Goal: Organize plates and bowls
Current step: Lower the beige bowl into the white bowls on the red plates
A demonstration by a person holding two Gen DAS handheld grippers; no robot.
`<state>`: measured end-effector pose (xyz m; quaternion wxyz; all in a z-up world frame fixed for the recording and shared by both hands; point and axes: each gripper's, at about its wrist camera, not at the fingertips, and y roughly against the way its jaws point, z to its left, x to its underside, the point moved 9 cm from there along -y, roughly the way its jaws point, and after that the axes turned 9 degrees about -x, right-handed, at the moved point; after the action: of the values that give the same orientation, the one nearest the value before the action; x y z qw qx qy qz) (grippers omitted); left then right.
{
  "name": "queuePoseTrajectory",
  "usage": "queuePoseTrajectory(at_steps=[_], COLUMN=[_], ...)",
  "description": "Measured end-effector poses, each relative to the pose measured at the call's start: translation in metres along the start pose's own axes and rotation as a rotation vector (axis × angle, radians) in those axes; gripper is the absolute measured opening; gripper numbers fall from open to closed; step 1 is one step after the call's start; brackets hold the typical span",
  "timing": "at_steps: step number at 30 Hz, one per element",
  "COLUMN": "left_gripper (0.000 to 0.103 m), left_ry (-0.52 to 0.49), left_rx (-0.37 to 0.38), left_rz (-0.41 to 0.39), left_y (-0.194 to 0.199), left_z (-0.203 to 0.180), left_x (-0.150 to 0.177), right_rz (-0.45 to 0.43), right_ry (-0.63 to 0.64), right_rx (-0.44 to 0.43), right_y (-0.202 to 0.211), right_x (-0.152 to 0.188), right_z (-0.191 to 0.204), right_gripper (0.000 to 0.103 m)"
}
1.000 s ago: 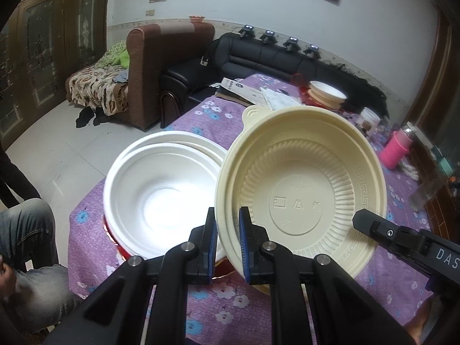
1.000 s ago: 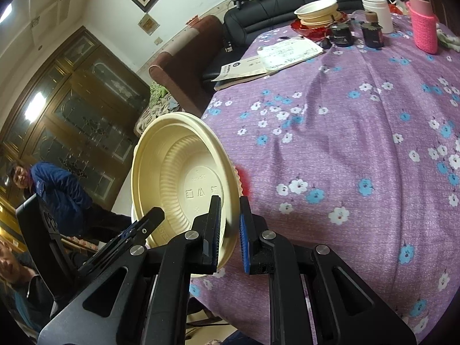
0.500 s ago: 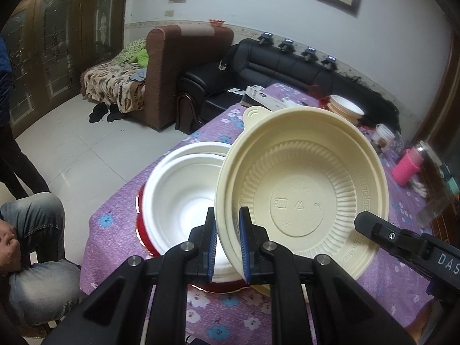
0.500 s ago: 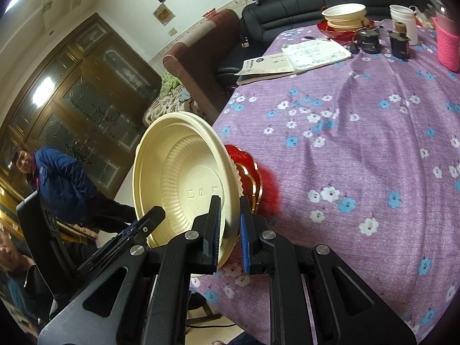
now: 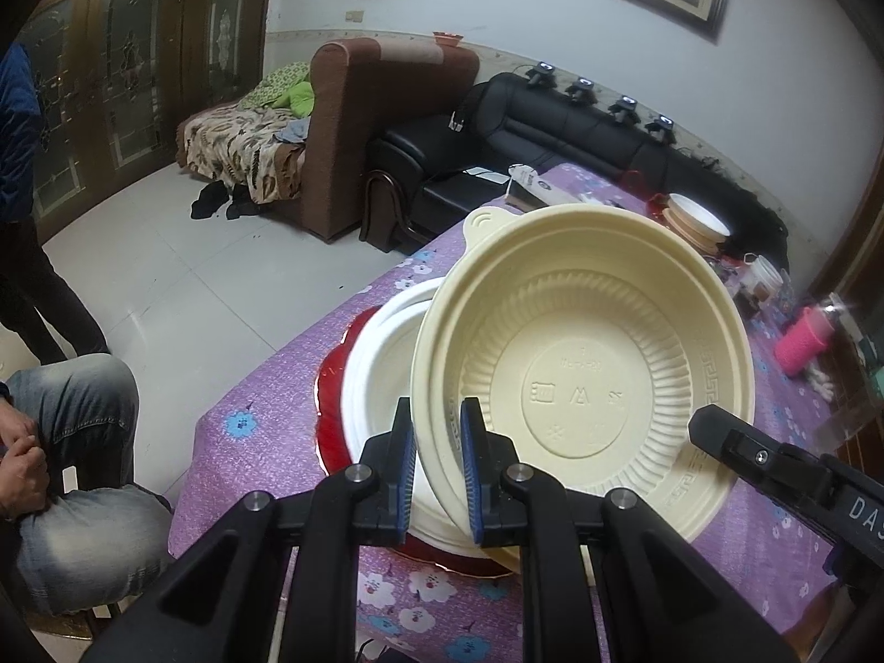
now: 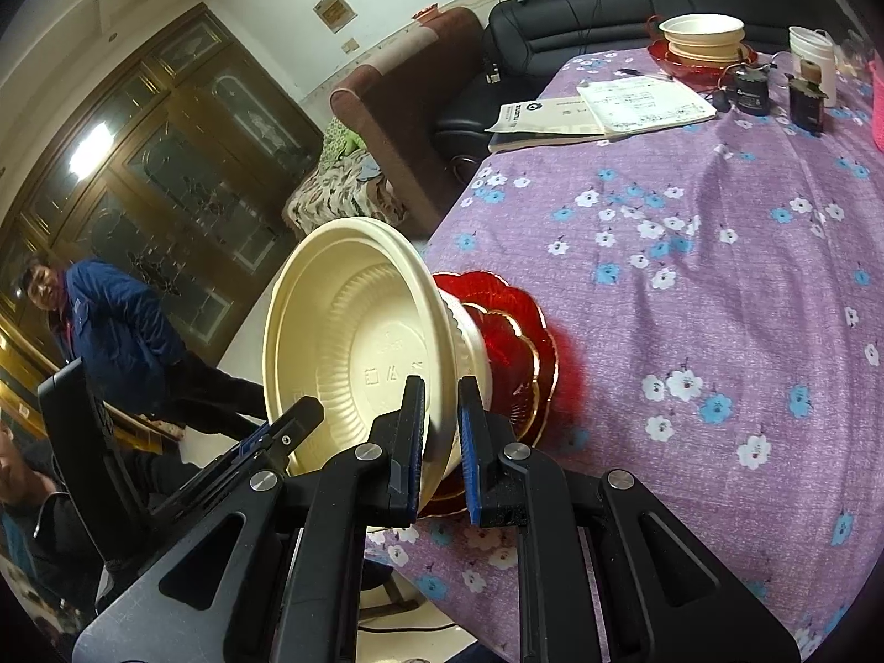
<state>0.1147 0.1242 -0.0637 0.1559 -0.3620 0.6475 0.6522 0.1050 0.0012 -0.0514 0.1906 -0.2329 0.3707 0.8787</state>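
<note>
Left tool (image 5: pixel 436 461) and right tool (image 6: pixel 442 442) are each clamped nearly shut on the cream bowl's (image 5: pixel 580 381) rim, holding it tilted above the white bowl (image 5: pixel 381 364) on the red plate (image 6: pixel 519 353), at the desk's (image 6: pixel 690 254) nine o'clock edge, likely for stacking.

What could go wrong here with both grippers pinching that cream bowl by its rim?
The cream bowl is held tilted by thin rim grips from the left gripper and right gripper; it could flex or slip. It overlaps the white bowl on the red plate, near the table edge, so a bump might shove them off.
</note>
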Motion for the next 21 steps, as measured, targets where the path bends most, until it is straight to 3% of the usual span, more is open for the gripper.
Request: queuePoseTrajectory(at_steps=[21], left_gripper=[0.014], left_ry=[0.013], left_rx=[-0.049], left_rz=[0.023], left_y=[-0.021], left_z=[0.012], left_x=[-0.008], right_rz=[0.018], right_ry=[0.004], right_rx=[0.014], right_y=[-0.036], right_x=[-0.002], right_z=[-0.003], right_gripper=[0.012])
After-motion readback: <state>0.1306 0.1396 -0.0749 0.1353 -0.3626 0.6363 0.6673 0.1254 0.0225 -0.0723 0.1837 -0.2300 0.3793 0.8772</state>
